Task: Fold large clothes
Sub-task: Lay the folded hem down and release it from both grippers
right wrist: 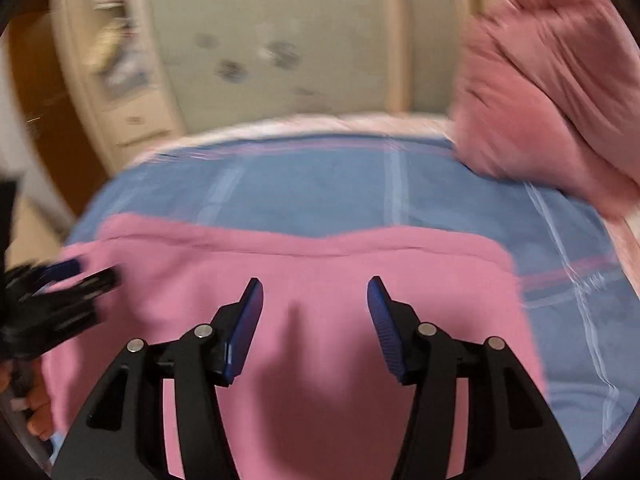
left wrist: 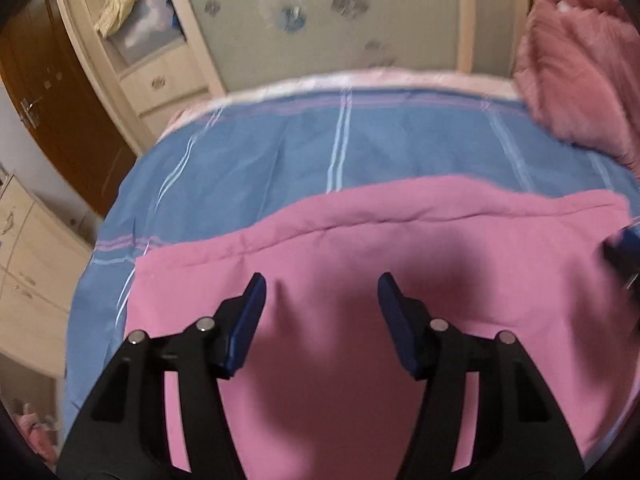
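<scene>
Plainly, the pink garment (left wrist: 400, 264) lies flat on the blue sheet (left wrist: 280, 152), its far edge a seamed fold. Both the left gripper (left wrist: 322, 286) and the right gripper (right wrist: 315, 290) hang over it with jaws apart, nothing between them. It looks soft and light (likely to sag and drag), so I would pinch the near corners, one gripper each.

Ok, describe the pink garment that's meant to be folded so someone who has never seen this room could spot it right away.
Find the bed covered by a blue striped sheet. The pink garment lies spread flat on its near part, below both tools. Unlike the fluffy, darker pink blanket bunched at the bed's far right corner, it is smooth, brighter pink and has a stitched seam along its far edge.
</scene>
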Tool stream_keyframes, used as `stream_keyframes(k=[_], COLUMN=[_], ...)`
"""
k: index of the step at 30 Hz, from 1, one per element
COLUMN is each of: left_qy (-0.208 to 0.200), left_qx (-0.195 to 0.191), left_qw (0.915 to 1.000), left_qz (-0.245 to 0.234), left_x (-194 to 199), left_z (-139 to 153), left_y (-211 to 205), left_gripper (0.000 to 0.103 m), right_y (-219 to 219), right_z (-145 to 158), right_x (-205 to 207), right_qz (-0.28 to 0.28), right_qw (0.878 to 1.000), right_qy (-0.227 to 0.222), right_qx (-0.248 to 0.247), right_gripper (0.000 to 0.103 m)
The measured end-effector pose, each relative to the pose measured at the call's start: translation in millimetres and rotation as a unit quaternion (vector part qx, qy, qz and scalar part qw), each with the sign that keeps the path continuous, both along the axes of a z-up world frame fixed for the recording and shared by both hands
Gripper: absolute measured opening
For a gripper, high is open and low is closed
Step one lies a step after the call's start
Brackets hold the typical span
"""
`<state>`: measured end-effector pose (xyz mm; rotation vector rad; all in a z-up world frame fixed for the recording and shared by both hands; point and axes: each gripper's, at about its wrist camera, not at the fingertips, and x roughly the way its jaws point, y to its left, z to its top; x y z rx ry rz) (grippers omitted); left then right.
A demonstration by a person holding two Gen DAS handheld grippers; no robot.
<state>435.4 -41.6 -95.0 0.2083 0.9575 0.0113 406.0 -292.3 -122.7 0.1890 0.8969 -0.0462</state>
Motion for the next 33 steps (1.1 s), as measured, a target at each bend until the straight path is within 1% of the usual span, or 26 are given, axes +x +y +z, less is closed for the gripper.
stream_keyframes(k=[1, 2, 3, 4, 6, 7, 8, 9, 11, 13, 14, 15, 16, 17, 18, 19, 21, 22, 24, 25, 27, 29, 30, 31, 32, 33], left_qy=[0.017, 0.028, 0.041, 0.048, 0.054, 0.06, 0.062, 0.063, 0.061, 0.05, 0.043, 0.027, 0.001, -0.019, -0.044, -0.06, -0.068, -0.067, -0.051, -0.042, -0.016, 0.023, 0.039, 0.044, 0.04, 0.032], left_qx=[0.004, 0.001, 0.0, -0.003, -0.019, -0.029, -0.027, -0.011, 0.018, 0.02, 0.012, 0.003, 0.001, 0.004, 0.01, 0.01, 0.0, -0.001, 0.007, 0.009, 0.006, 0.007, 0.001, -0.011, -0.016, -0.023], left_qw=[0.9998, 0.9995, 0.9989, 0.9984, 0.9979, 0.9972, 0.9969, 0.9972, 0.9973, 0.998, 0.9986, 0.9994, 0.9999, 0.9997, 0.999, 0.9982, 0.9977, 0.9977, 0.9986, 0.9989, 0.9994, 0.999, 0.9986, 0.9983, 0.9984, 0.9986], left_qz=[0.011, 0.016, 0.025, 0.03, 0.031, 0.034, 0.04, 0.039, 0.036, 0.032, 0.028, 0.022, 0.015, 0.012, 0.008, 0.003, -0.002, 0.001, 0.015, 0.02, 0.03, 0.038, 0.036, 0.036, 0.035, 0.035], left_x=[8.7, 12.8, 18.8, 24.1, 30.0, 33.4, 36.4, 38.6, 39.2, 31.6, 24.3, 12.9, -2.2, -12.8, -28.8, -41.8, -56.9, -59.1, -58.4, -57.5, -54.7, -47.7, -45.6, -46.8, -50.7, -60.1], left_z=[-11.6, -19.2, -31.3, -42.0, -55.9, -61.1, -64.0, -66.3, -65.7, -50.6, -41.6, -26.6, -9.5, 1.0, 15.1, 25.3, 34.4, 35.1, 25.5, 19.9, 1.1, -26.3, -38.8, -46.0, -45.4, -39.0], left_y=[6.0, 10.5, 16.7, 22.0, 26.9, 27.6, 26.5, 21.2, 12.8, 15.2, 17.7, 22.2, 27.1, 30.2, 34.6, 38.4, 45.6, 49.3, 60.6, 64.8, 75.6, 83.8, 87.3, 92.0, 94.7, 98.3], left_gripper=[0.06, 0.061, 0.065, 0.067, 0.073, 0.073, 0.074, 0.074, 0.075, 0.07, 0.066, 0.066, 0.066, 0.066, 0.066, 0.067, 0.071, 0.071, 0.071, 0.071, 0.071, 0.072, 0.073, 0.073, 0.072, 0.072], right_y=[-15.6, -21.1, -28.7, -35.8, -43.4, -41.5, -37.0, -32.7, -31.2, -30.7, -26.4, -23.2, -11.2, 2.4, 16.0, 37.7, 72.9, 83.3, 109.5, 120.3, 128.9, 130.4, 131.3, 132.1, 133.3, 135.5], right_z=[-20.3, -33.0, -52.9, -71.3, -86.5, -89.1, -89.6, -89.1, -81.5, -63.0, -43.7, -33.3, -14.5, -4.6, 4.3, 12.1, 12.0, 9.5, -8.7, -24.4, -45.5, -57.6, -56.3, -48.0, -37.9, -23.8], right_x=[10.2, 13.1, 17.7, 20.9, 21.5, 23.0, 22.2, 23.2, 21.1, 4.0, -10.5, -17.3, -32.1, -42.3, -48.7, -54.6, -53.3, -50.9, -40.9, -33.2, -24.8, -16.2, -15.5, -15.4, -19.1, -23.3], right_qz=[-0.02, -0.027, -0.031, -0.031, -0.041, -0.042, -0.04, -0.037, -0.034, -0.041, -0.034, -0.023, -0.002, 0.015, 0.033, 0.063, 0.105, 0.115, 0.129, 0.132, 0.125, 0.121, 0.121, 0.118, 0.117, 0.126], right_qw=[0.999, 0.998, 0.997, 0.996, 0.995, 0.995, 0.995, 0.995, 0.995, 0.997, 0.998, 0.999, 1.0, 0.999, 0.999, 0.997, 0.993, 0.992, 0.99, 0.989, 0.988, 0.988, 0.988, 0.988, 0.989, 0.99], right_qy=[0.035, 0.05, 0.069, 0.084, 0.088, 0.086, 0.087, 0.09, 0.086, 0.065, 0.038, 0.022, -0.006, -0.021, -0.031, -0.037, -0.028, -0.022, 0.003, 0.023, 0.042, 0.057, 0.061, 0.064, 0.055, 0.032], right_qx=[-0.004, -0.011, -0.015, 0.001, 0.031, 0.02, 0.008, -0.007, -0.02, -0.028, -0.027, -0.023, -0.023, -0.026, -0.029, -0.033, -0.039, -0.042, -0.058, -0.067, -0.079, -0.076, -0.077, -0.076, -0.071, -0.056], right_gripper=[0.055, 0.055, 0.055, 0.055, 0.056, 0.055, 0.055, 0.056, 0.055, 0.055, 0.055, 0.055, 0.055, 0.055, 0.055, 0.055, 0.055, 0.055, 0.055, 0.055, 0.056, 0.057, 0.057, 0.057, 0.056, 0.054])
